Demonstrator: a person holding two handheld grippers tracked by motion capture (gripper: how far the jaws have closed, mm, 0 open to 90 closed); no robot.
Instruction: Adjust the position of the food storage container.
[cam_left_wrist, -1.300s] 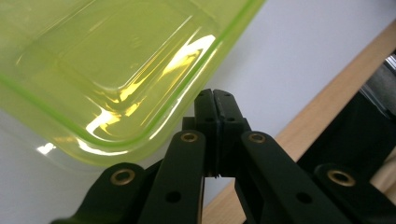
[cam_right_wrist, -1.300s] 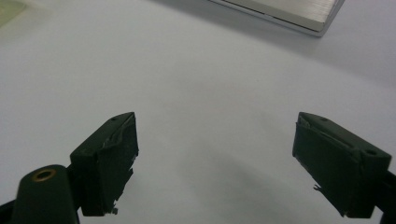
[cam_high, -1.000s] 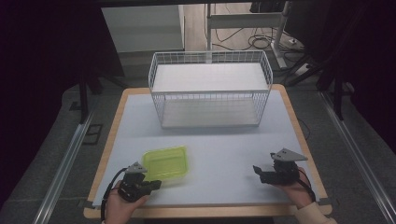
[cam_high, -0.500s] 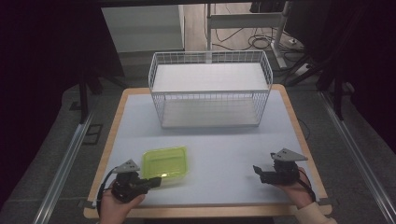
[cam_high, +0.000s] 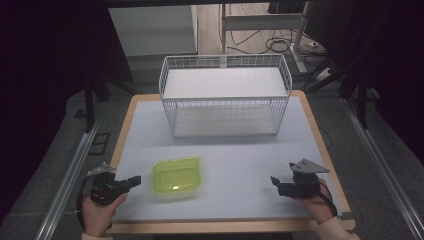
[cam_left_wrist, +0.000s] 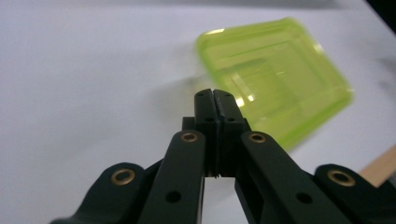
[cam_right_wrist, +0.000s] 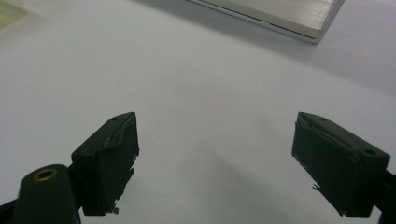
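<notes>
High view: green container (cam_high: 176, 177) on the table (cam_high: 240, 150), between left gripper (cam_high: 134, 181) and right gripper (cam_high: 275, 181). Left gripper view: jaws pressed together, container (cam_left_wrist: 275, 88) just beyond. Right gripper view: jaws wide apart over bare table (cam_right_wrist: 210, 93).

1. A white wire basket (cam_high: 225, 95) stands at the far middle of the table (cam_high: 150, 125).
2. A yellow-green container (cam_high: 176, 177) lies flat on the table, nearer the person than the basket and slightly to its left side.
3. The left gripper (cam_high: 134, 181), held in the left hand (cam_high: 100, 210), sits just beside the container's left edge, apart from it.
4. The right gripper (cam_high: 275, 182), held in the right hand (cam_high: 312, 200), rests well apart from the container, below the basket's right end.
5. Jaw positions are too small to tell.
</notes>
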